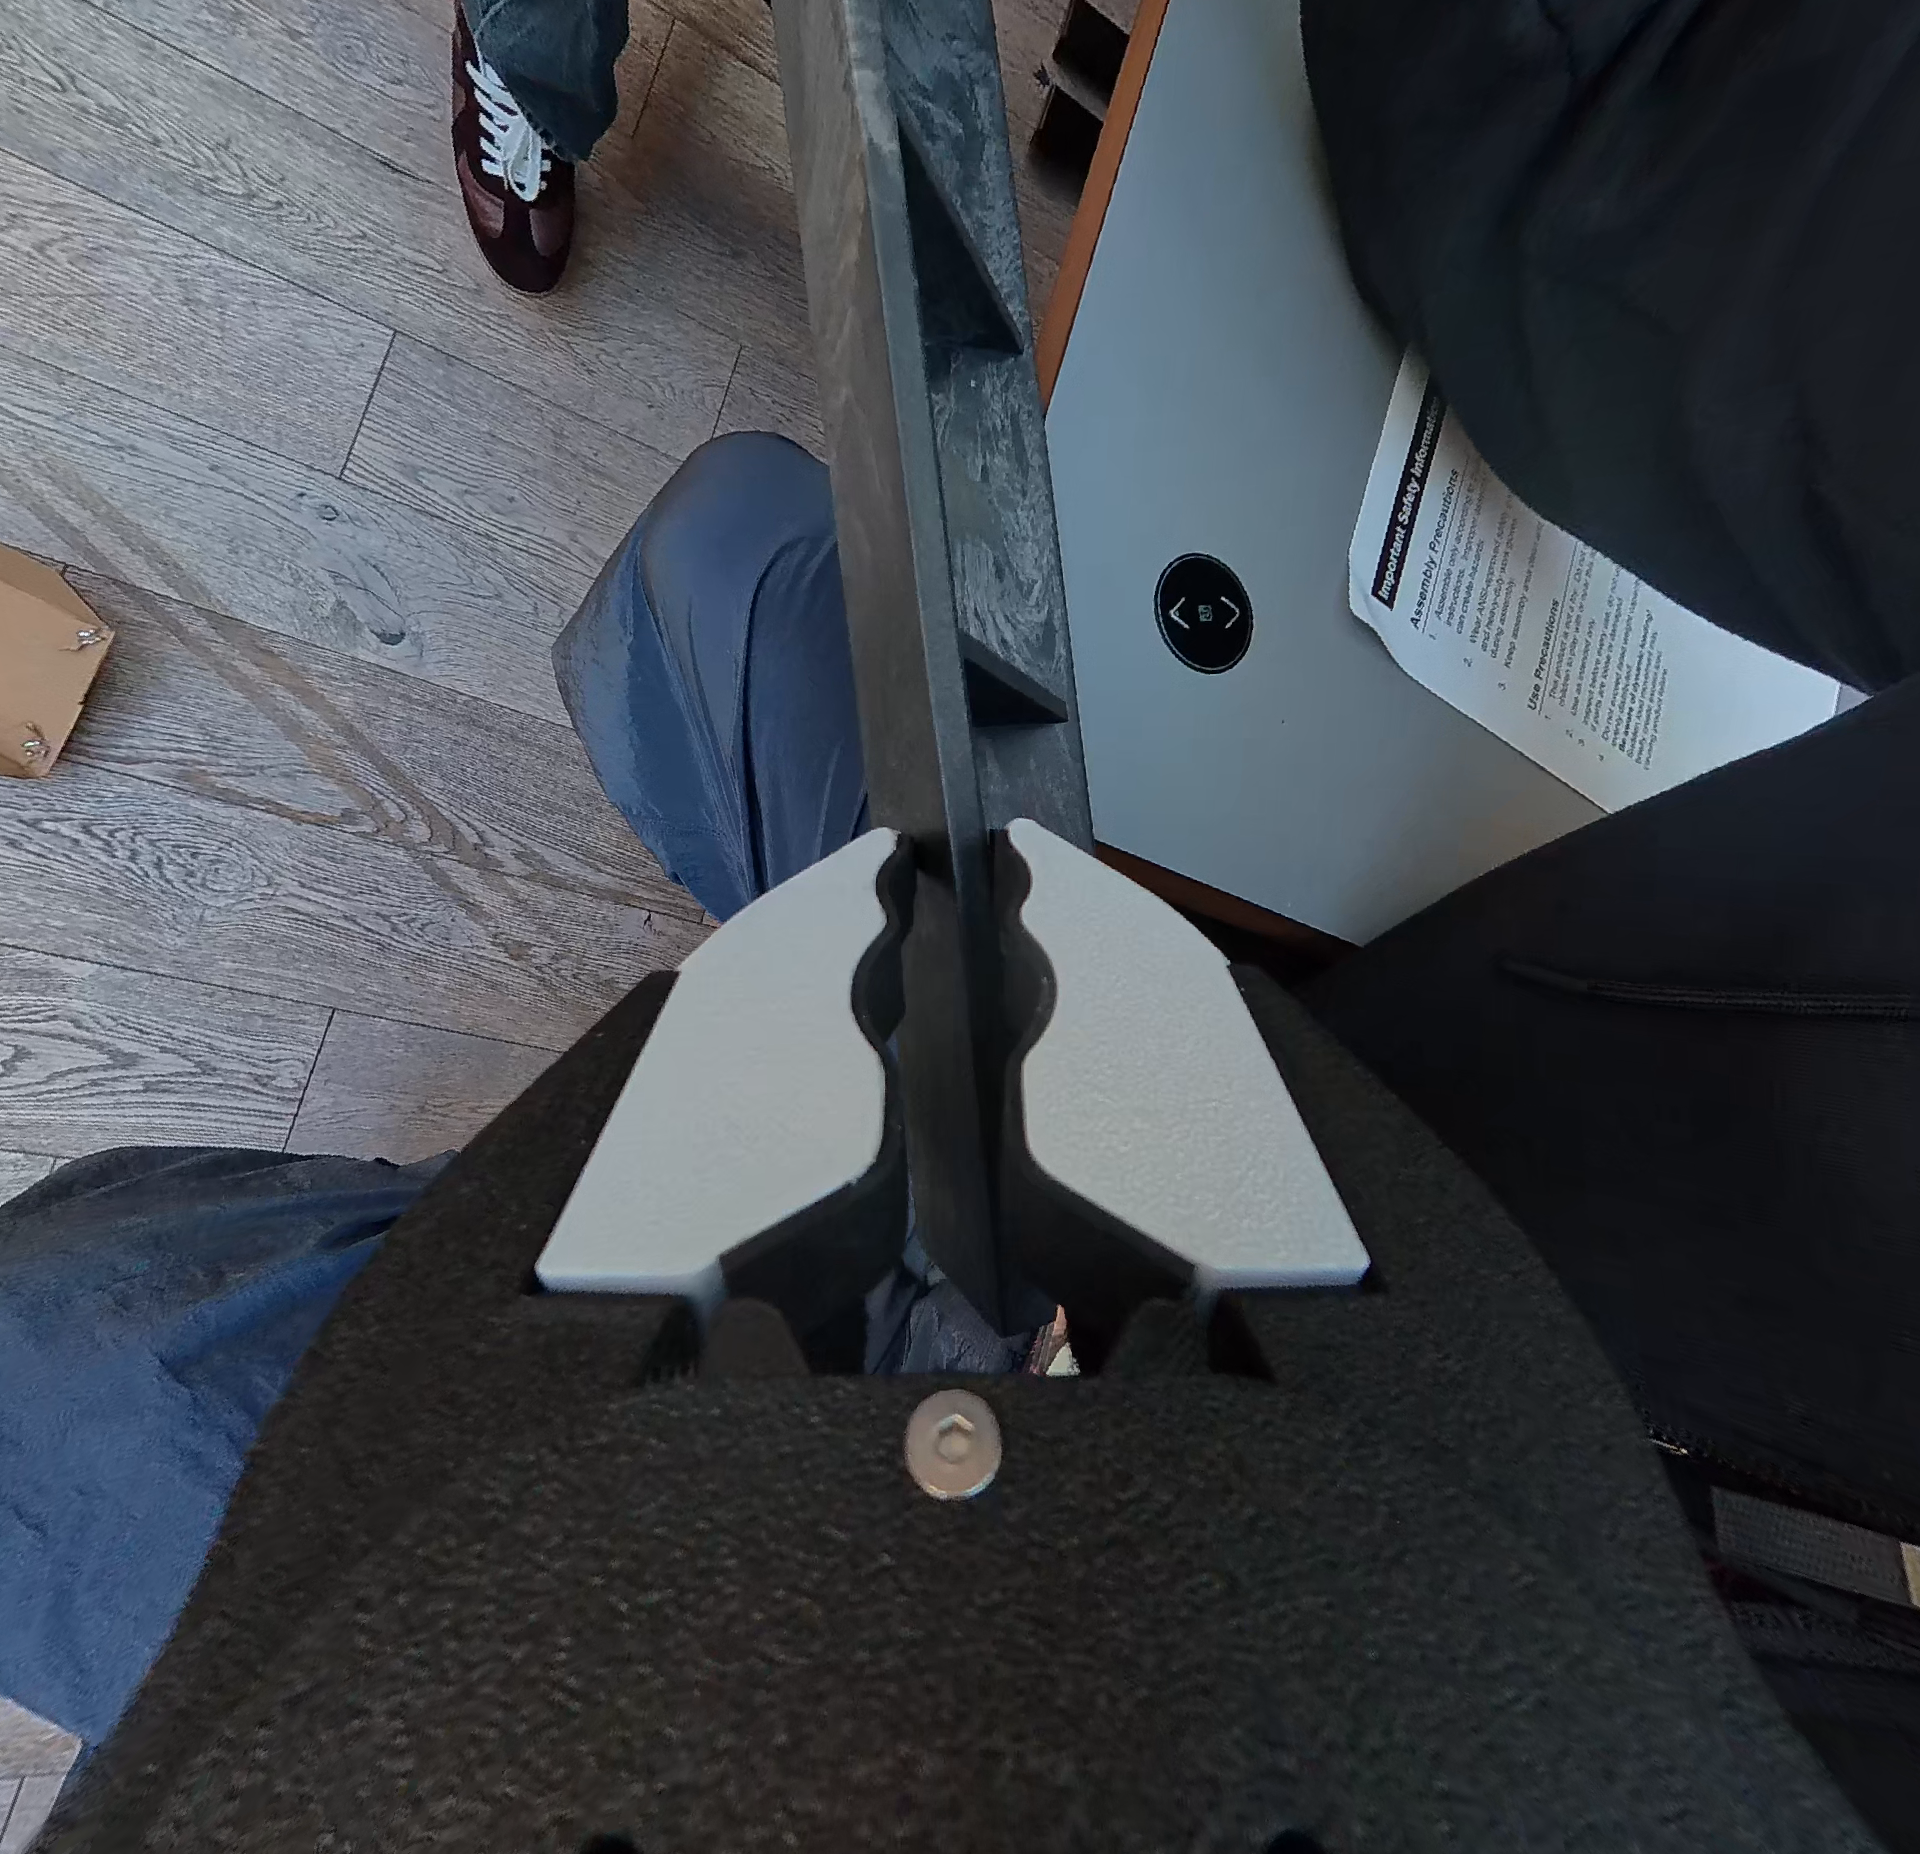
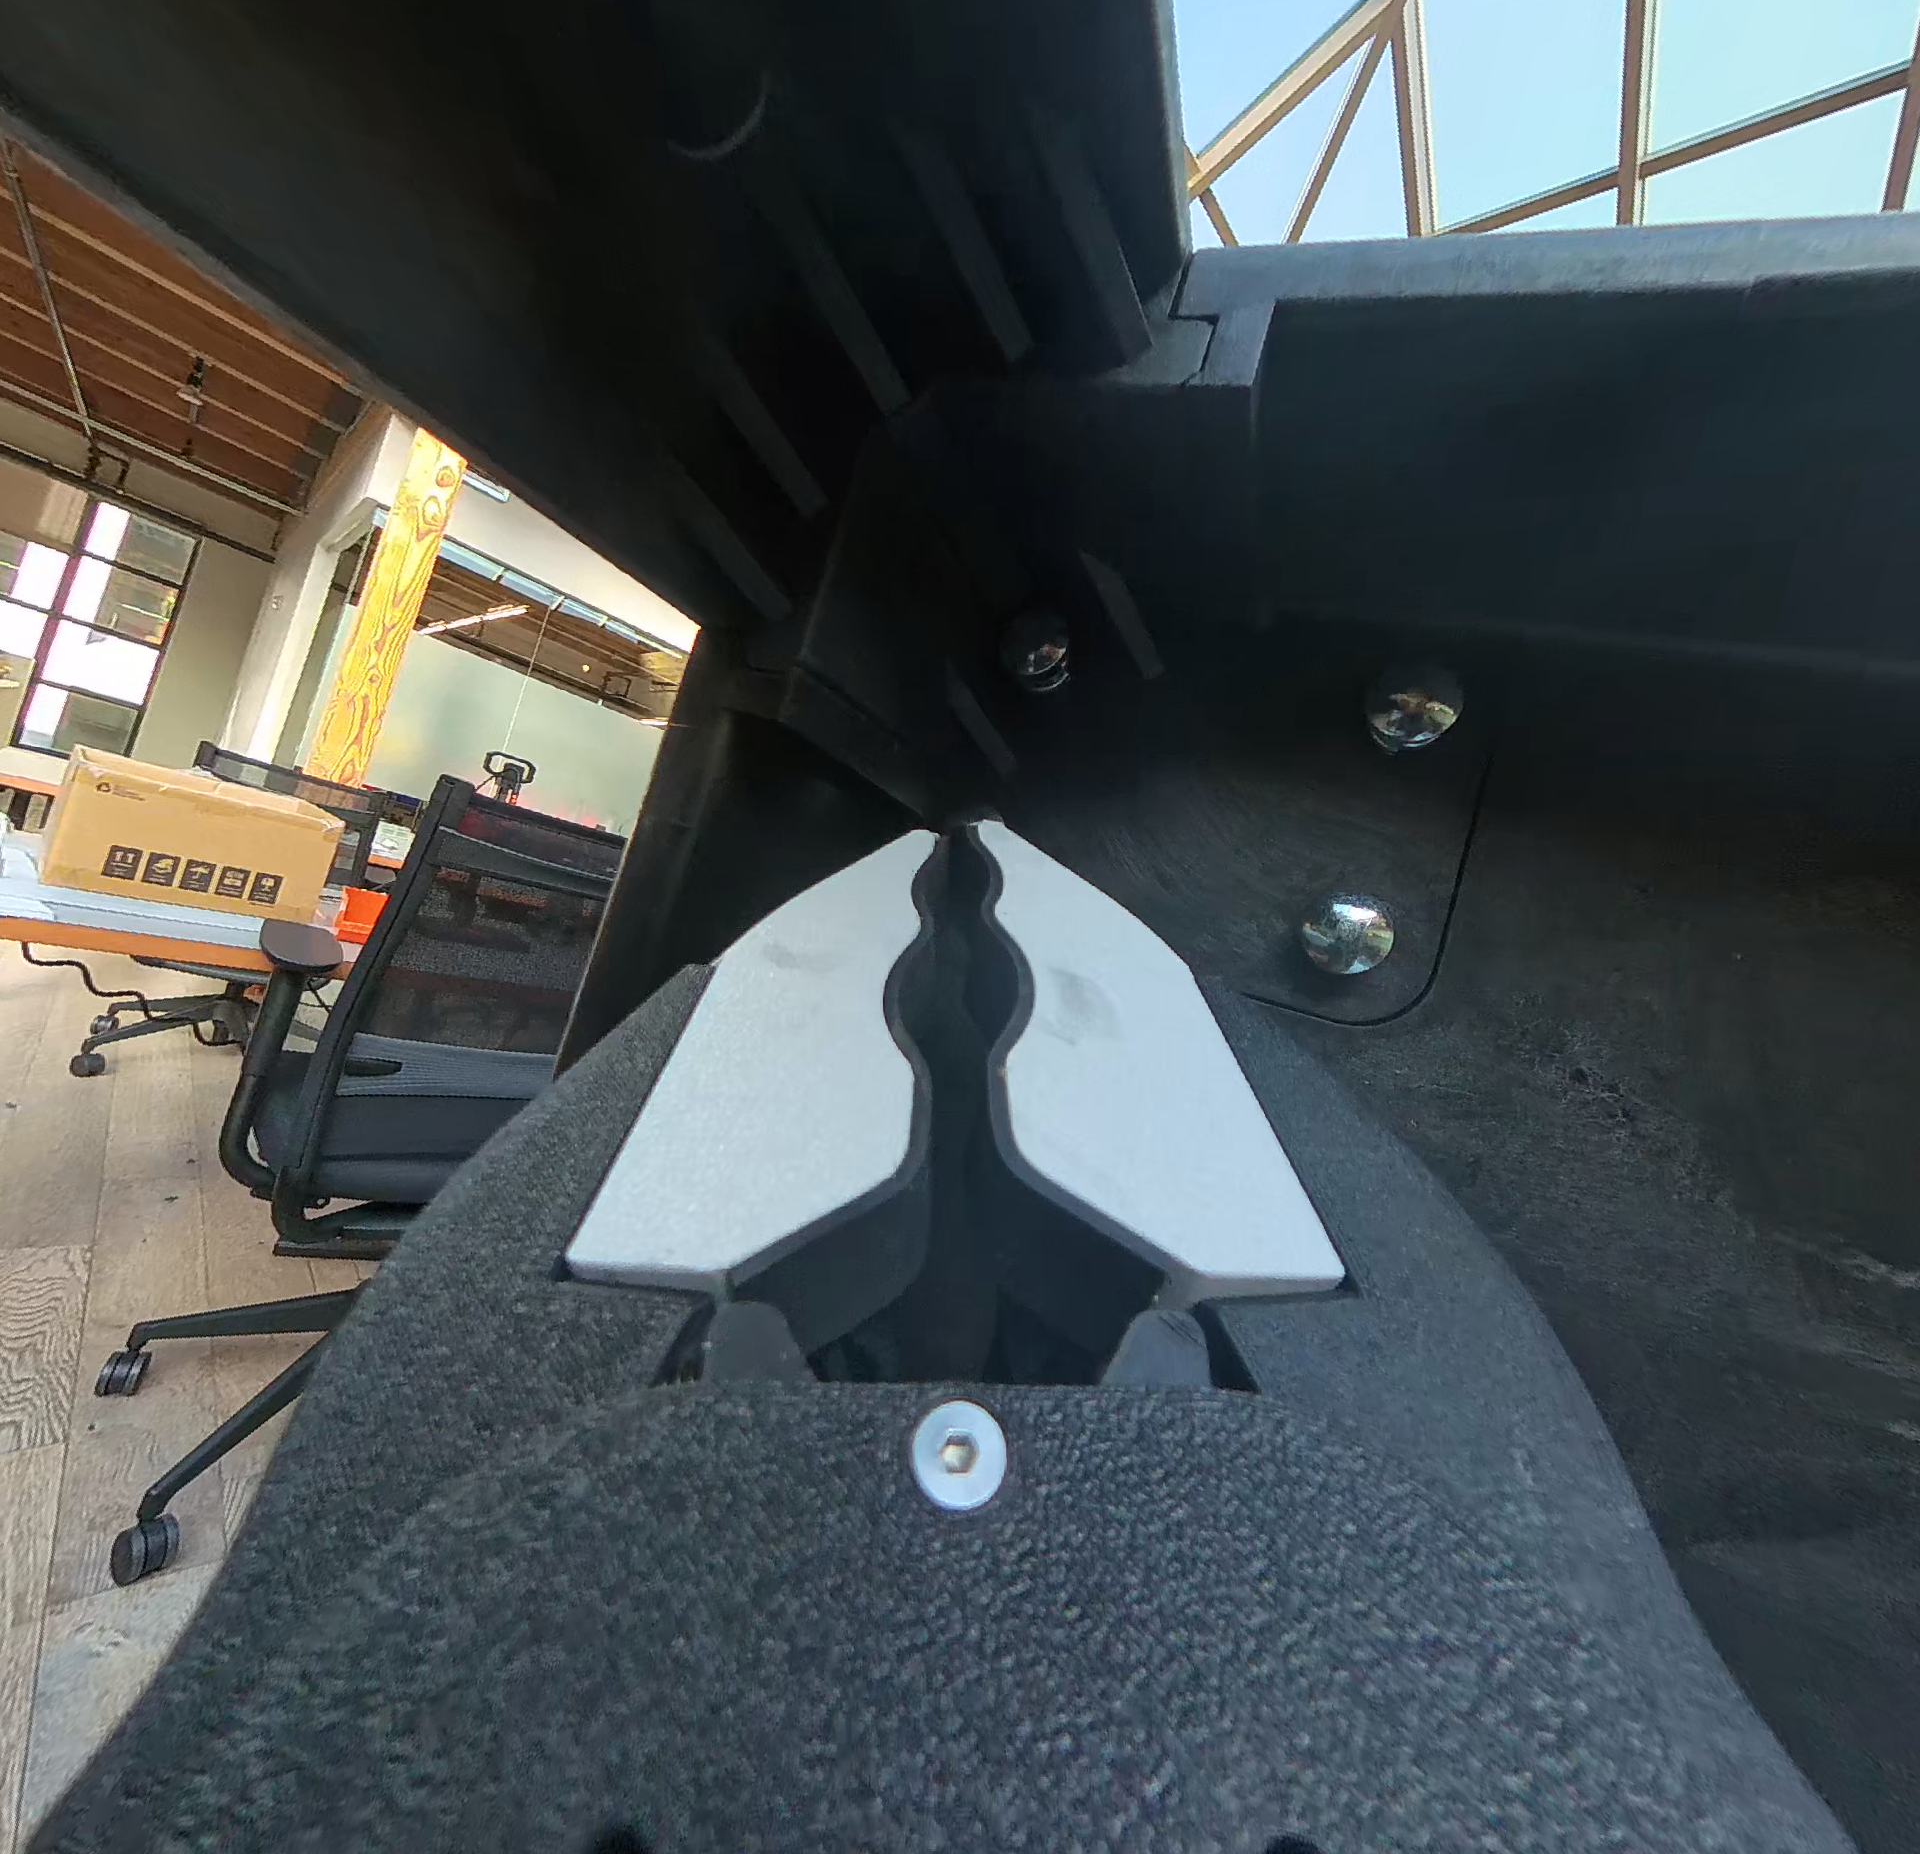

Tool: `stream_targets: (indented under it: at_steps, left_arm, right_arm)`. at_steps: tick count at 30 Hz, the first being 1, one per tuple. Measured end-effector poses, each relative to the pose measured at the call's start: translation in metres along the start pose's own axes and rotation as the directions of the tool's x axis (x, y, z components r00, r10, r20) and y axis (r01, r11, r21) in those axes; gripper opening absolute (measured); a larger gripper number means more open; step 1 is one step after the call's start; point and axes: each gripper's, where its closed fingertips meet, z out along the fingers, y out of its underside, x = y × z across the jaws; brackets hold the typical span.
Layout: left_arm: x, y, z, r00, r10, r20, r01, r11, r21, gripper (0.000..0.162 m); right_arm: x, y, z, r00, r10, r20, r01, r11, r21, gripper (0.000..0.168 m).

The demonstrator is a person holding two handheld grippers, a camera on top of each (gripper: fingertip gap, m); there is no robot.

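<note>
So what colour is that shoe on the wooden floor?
The shoe is dark maroon with white laces, seen best in the left wrist view.

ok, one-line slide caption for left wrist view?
Left gripper clamped on a black ribbed plastic panel's edge, above wood floor.

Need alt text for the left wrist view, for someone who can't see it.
The left gripper is shut on the thin edge of a long ribbed black plastic part that runs away from the camera. Beside it lies a grey panel bearing a printed sheet; below are wood floor and a person's blue trouser leg.
</note>
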Motion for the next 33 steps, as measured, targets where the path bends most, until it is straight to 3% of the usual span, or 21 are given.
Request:
stream_targets:
  at_steps: [16, 26, 30, 33]
  left_arm:
    - [0.000, 0.000, 0.000, 1.000, -0.004, -0.001, 0.004, 1.000, 0.004, 0.014]
    - [0.000, -0.001, 0.000, 1.000, -0.005, -0.002, 0.005, 1.000, 0.007, 0.014]
    - [0.000, -0.001, 0.000, 1.000, -0.004, -0.002, 0.004, 1.000, 0.007, 0.014]
    - [0.000, -0.001, 0.000, 1.000, -0.005, -0.001, 0.005, 1.000, 0.007, 0.014]
  right_arm:
    - [0.004, 0.002, 0.000, 1.000, 0.000, -0.016, 0.000, 1.000, -0.011, 0.000]
    - [0.056, -0.010, -0.017, 0.978, 0.062, -0.197, -0.041, 0.993, 0.110, 0.000]
    - [0.072, 0.016, -0.010, 0.965, 0.121, -0.231, -0.128, 0.992, -0.015, 0.001]
    - [0.072, 0.013, -0.010, 0.967, 0.167, -0.194, -0.170, 0.985, 0.001, 0.000]
